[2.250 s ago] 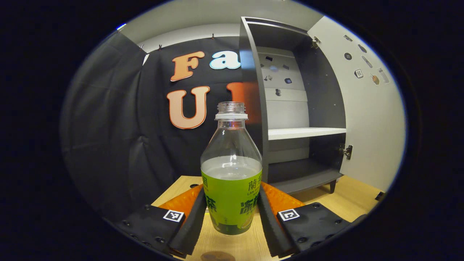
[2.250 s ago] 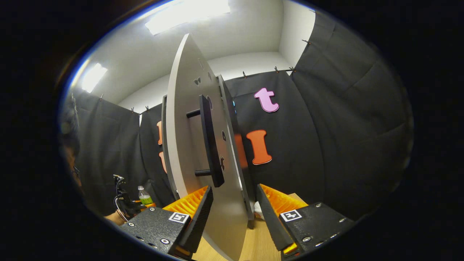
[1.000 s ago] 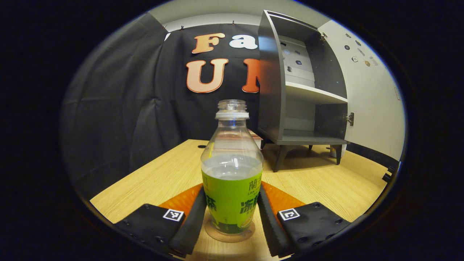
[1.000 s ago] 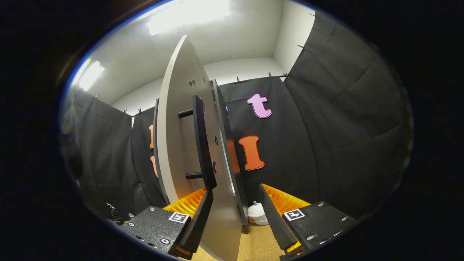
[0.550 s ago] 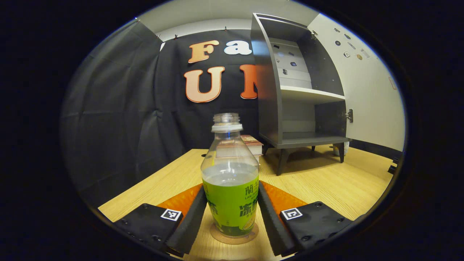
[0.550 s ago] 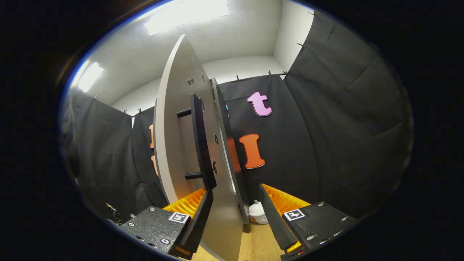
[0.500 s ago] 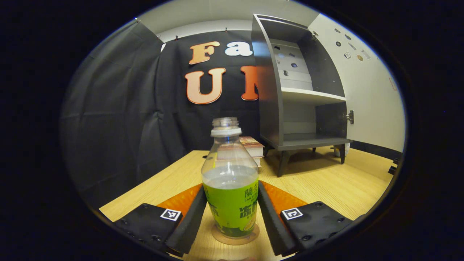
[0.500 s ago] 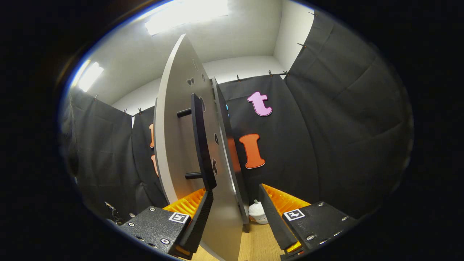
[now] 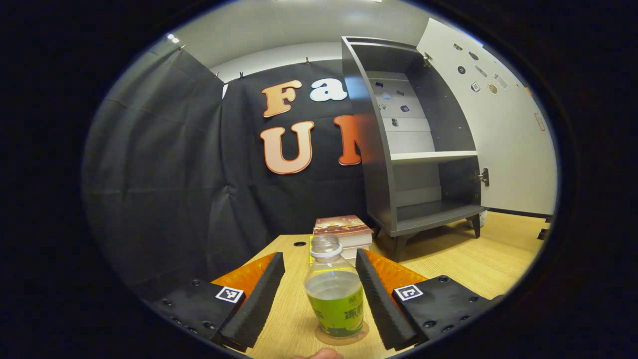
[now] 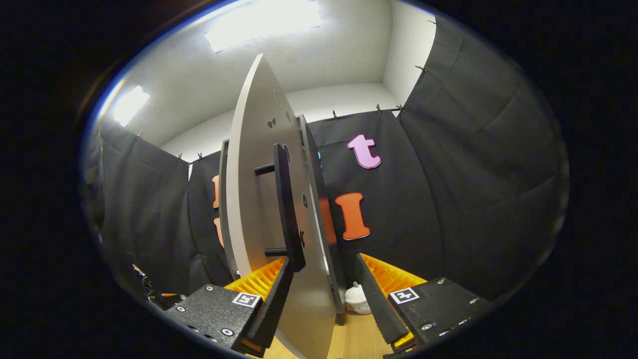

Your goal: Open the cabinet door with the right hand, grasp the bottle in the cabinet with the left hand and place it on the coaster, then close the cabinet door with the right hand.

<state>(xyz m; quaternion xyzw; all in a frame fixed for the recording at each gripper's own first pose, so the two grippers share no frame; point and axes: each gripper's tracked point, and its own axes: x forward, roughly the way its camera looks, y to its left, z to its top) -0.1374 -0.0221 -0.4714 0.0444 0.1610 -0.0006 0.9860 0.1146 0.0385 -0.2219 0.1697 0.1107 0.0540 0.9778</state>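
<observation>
The bottle (image 9: 335, 296) stands upright on the round coaster (image 9: 342, 336) on the wooden bench (image 9: 463, 264), so the fetching part of the task looks done. The left hand-held gripper (image 9: 319, 299) is spread wide, its fingers standing clear of the bottle on both sides with bench showing in the gaps; the release appears complete.

What is left is closing the cabinet door (image 10: 259, 209). The cabinet (image 9: 413, 149) stands wide open in the left gripper view, both its shelves bare, well beyond the bottle. In the right gripper view the door is seen nearly edge-on, with its dark bar handle (image 10: 285, 207) sticking out toward the camera. The right hand-held gripper (image 10: 321, 294) is spread, straddling the door's lower edge just below the handle; whether either finger actually touches the panel I cannot tell from this angle.

The bottle is clear plastic, uncapped, with a green label around its lower half and liquid up to about the label's top. With no cap, a knock would likely spill it. A stack of books (image 9: 344, 232) lies just behind it.
</observation>
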